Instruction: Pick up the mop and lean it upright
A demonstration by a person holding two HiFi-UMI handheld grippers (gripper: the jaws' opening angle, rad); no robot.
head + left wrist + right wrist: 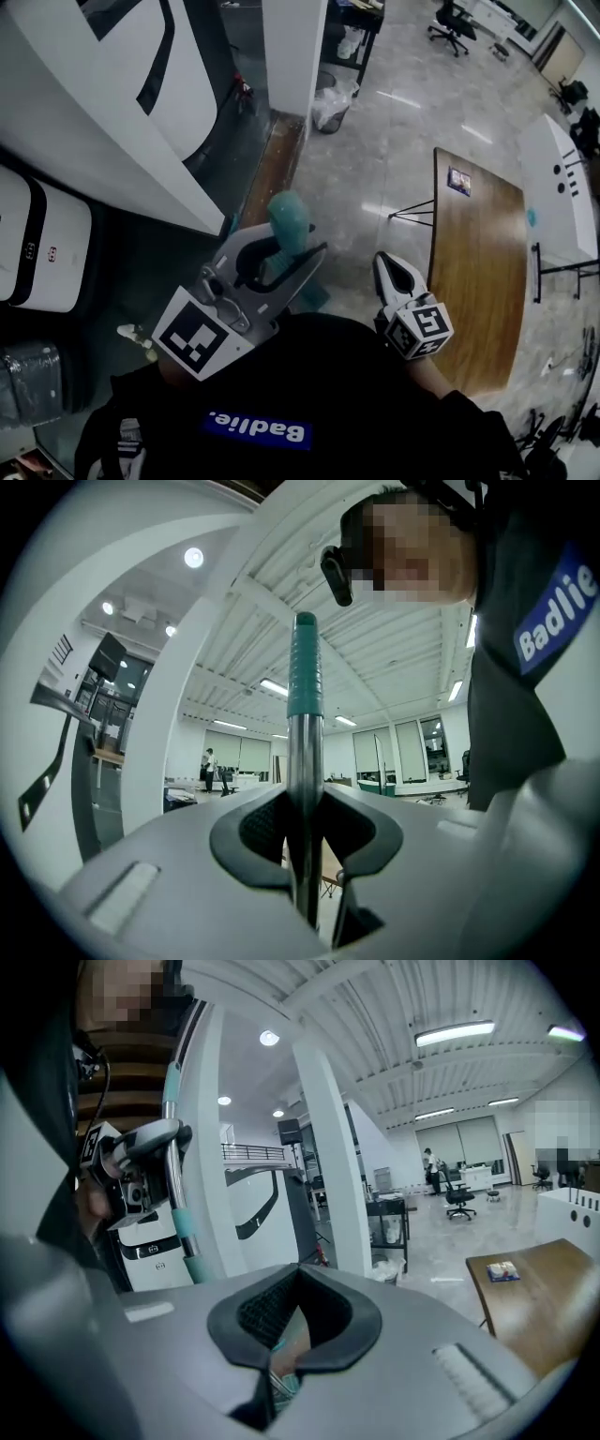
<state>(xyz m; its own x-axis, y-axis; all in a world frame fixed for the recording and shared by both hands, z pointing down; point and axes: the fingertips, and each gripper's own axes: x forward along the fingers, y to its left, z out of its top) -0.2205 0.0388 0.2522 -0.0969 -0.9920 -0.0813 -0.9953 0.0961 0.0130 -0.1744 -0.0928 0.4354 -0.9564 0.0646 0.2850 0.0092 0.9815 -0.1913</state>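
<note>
The mop (305,667) stands close to upright. In the left gripper view its long axis runs straight up the frame, with the handle end on top. From my head view I look almost down the length of it, so only the rounded teal cap (291,223) shows well. I cannot make out the mop head.

My left claw (305,850) is clamped on the shaft below the teal grip. The dark ribbed pads press it from both sides, so the shaft crosses the jaws at a right angle. In the head view this claw (292,246) sits at my chest, above the floor beside a white slanted panel (112,103).

The shaft is smooth, shiny metal tube. The grip above it is teal, finely ridged and slightly tapered. The right gripper view shows the same pole (173,1176) at far left, metal with teal bands, tilted a little.

My right claw (281,1335) has its jaws drawn together on nothing and is well apart from the mop. In the head view it (386,262) hangs near the edge of a wooden tabletop (478,281) with rounded corners.
</note>
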